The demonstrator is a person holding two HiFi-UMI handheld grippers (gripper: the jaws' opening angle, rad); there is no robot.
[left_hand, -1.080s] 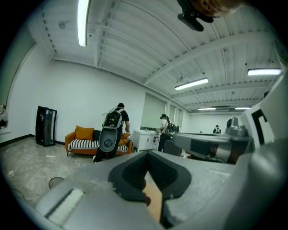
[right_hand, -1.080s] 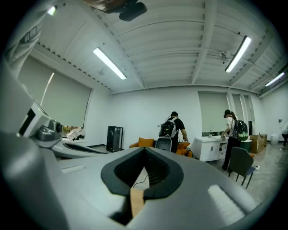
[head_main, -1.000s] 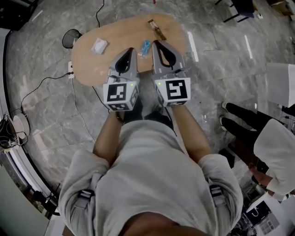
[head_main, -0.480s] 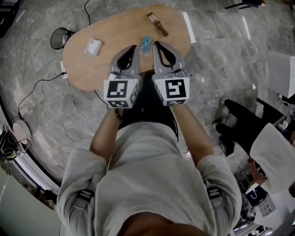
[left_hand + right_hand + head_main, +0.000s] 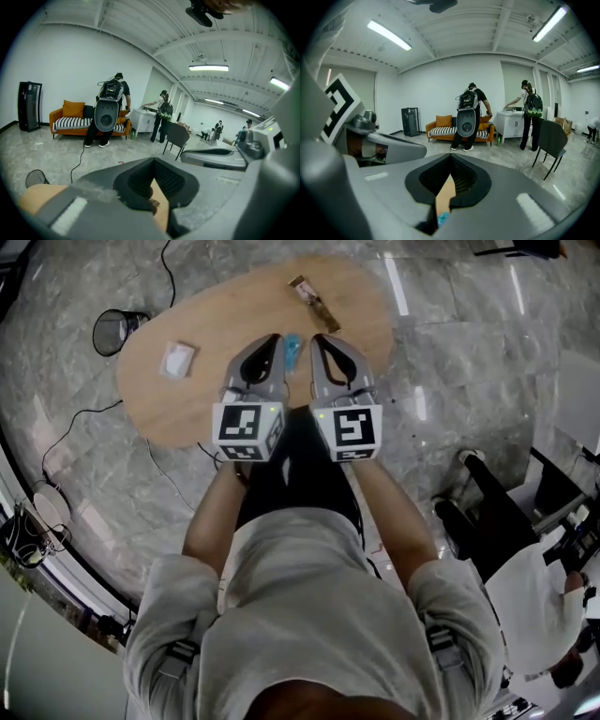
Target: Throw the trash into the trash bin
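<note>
Trash wrapper (image 5: 294,345) risks being shoved off the table (image 5: 211,334) if left gripper (image 5: 275,338) and right gripper (image 5: 319,338), both closed and empty, arrive unopened.

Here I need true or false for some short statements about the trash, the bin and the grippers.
The trash bin stands on the floor beside the table. True.
The right gripper holds the blue piece. False: its jaws are shut on nothing; the blue piece lies on the table.
Three pieces of trash lie on the table. True.
The white piece is in the bin. False: it lies on the table.
</note>
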